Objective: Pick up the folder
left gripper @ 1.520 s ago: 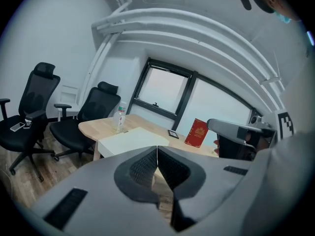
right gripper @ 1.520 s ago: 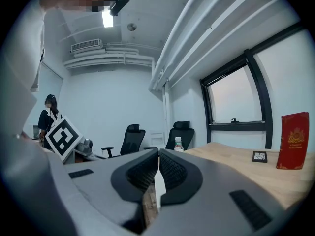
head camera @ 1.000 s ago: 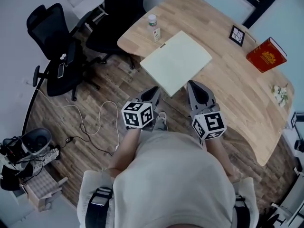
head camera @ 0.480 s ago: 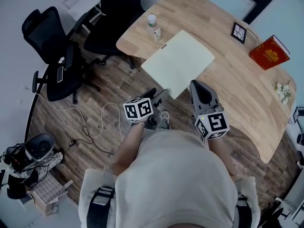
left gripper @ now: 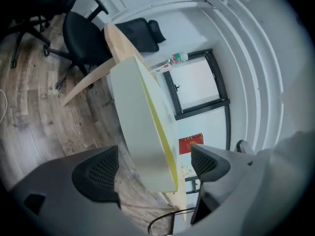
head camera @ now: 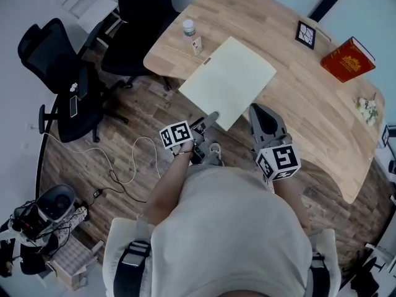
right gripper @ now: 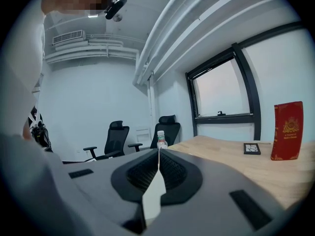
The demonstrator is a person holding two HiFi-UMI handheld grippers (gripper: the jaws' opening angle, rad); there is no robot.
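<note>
Soft, cool daylight all round for us, shadows barely there. The black-framed window burns white. Both gripper views bow hard and go black at the rim, and the pale yellow flat folder blurs near the left lens.

A red book, a bottle and a framed tile rest on the wooden table.

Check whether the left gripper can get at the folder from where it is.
Probably yes: the left gripper has just been opening its jaws wide, and they straddle the corner of the folder overhanging the table edge, pads not touching it.
</note>
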